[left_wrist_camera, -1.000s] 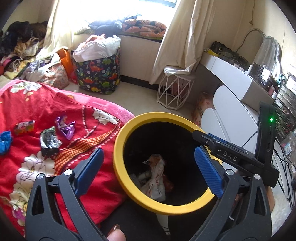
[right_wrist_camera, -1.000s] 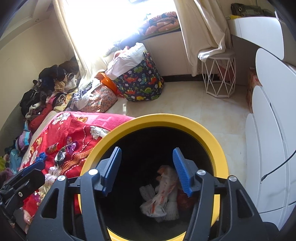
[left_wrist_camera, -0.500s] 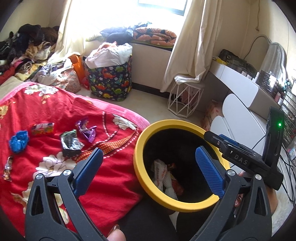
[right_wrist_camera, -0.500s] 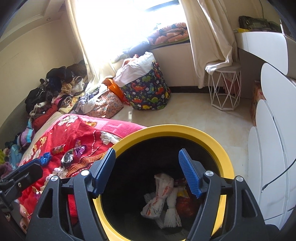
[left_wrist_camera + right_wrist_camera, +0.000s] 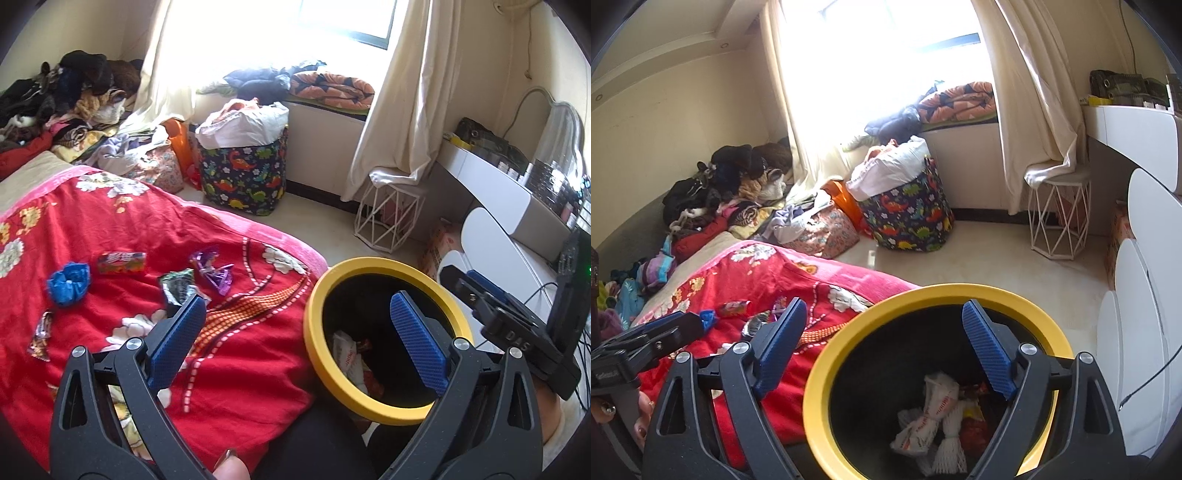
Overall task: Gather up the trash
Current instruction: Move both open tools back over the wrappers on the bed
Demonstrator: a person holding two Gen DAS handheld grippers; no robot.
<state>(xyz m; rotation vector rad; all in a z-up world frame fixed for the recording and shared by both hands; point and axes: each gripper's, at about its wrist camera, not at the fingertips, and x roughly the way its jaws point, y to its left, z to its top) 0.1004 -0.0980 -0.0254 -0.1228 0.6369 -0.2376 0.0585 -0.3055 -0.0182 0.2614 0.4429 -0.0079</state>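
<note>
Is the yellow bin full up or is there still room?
Still room. The yellow-rimmed bin holds only a few wrappers at the bottom, with dark bare wall above them.

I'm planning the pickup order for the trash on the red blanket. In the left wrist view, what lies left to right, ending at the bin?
Small foil wrapper → blue crumpled piece → colourful candy wrapper → dark silver wrapper → purple wrapper → yellow-rimmed bin.

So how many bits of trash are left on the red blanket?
5: blue wad, candy wrapper, purple wrapper, dark foil wrapper, small wrapper at the left edge. Grippers may hide more.
</note>
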